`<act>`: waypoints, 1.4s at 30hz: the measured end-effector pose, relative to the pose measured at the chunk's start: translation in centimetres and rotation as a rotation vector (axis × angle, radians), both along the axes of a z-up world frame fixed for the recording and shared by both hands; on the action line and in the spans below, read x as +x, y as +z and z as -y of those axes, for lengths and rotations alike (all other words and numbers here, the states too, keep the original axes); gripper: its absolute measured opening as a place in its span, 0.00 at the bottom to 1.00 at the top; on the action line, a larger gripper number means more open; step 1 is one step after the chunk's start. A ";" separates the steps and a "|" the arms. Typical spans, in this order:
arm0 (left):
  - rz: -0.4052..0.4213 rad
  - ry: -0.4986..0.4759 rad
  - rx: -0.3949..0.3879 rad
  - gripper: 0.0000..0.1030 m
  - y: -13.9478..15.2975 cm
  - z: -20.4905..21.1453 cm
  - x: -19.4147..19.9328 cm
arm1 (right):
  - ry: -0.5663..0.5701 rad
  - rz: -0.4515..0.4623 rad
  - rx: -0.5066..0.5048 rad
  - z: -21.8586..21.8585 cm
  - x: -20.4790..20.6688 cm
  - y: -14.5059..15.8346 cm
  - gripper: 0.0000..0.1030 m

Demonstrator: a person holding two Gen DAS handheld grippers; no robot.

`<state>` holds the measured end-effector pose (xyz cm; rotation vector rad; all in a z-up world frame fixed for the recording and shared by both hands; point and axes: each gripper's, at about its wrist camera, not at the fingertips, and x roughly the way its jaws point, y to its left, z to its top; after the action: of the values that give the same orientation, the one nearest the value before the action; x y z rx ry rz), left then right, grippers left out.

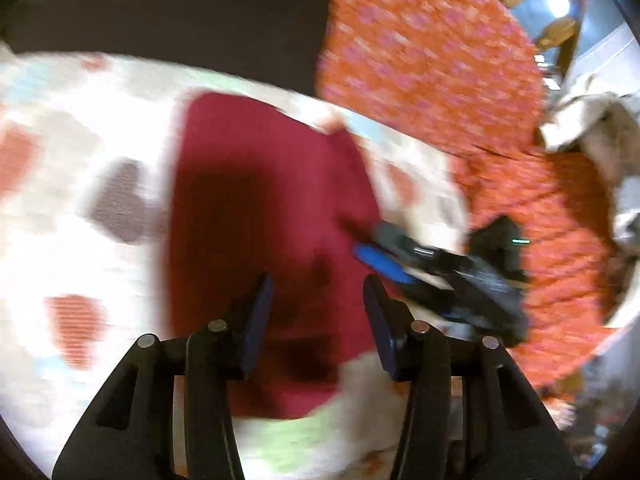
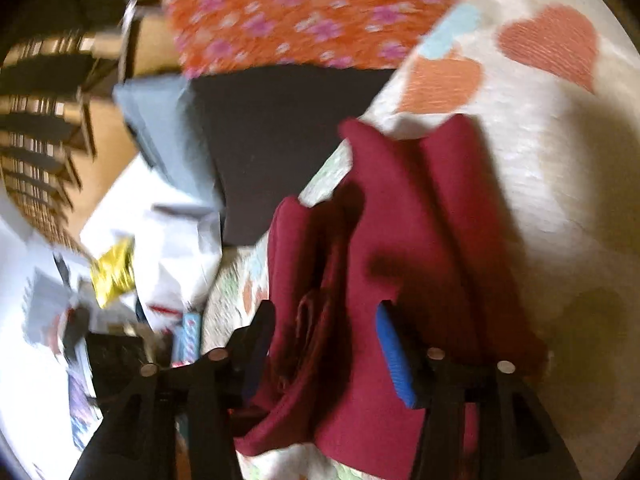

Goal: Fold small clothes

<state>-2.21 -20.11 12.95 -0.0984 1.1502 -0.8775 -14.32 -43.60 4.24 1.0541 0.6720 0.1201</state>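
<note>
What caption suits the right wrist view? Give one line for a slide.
Open right tongs over a folded maroon garment on a heart-print blanket.

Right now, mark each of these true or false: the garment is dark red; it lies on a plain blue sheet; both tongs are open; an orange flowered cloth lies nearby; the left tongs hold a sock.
1. The garment is dark red: true.
2. It lies on a plain blue sheet: false; the blanket is white with hearts.
3. The left tongs and right tongs are open: true.
4. An orange flowered cloth lies nearby: true.
5. The left tongs hold a sock: false; nothing is gripped.
</note>
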 end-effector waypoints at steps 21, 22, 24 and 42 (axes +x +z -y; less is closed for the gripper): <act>-0.016 -0.128 0.012 0.45 -0.5 -0.5 -4.0 | 0.080 -0.007 -0.363 -2.9 3.9 4.6 0.19; -0.006 -0.122 0.008 0.45 -0.2 -0.5 -4.2 | 0.070 -0.007 -0.375 -2.0 3.3 5.0 0.19; 0.005 -0.108 0.018 0.45 -0.6 -0.7 -4.2 | 0.044 -0.040 -0.434 -0.6 2.7 5.2 0.19; 0.113 -0.066 0.195 0.52 -4.7 4.1 -3.6 | 0.217 -0.196 -0.767 -6.2 1.1 5.9 0.29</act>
<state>-5.76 -24.21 8.24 0.1480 1.1318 -0.8147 -13.17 -37.43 10.16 0.2547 0.9097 -0.0569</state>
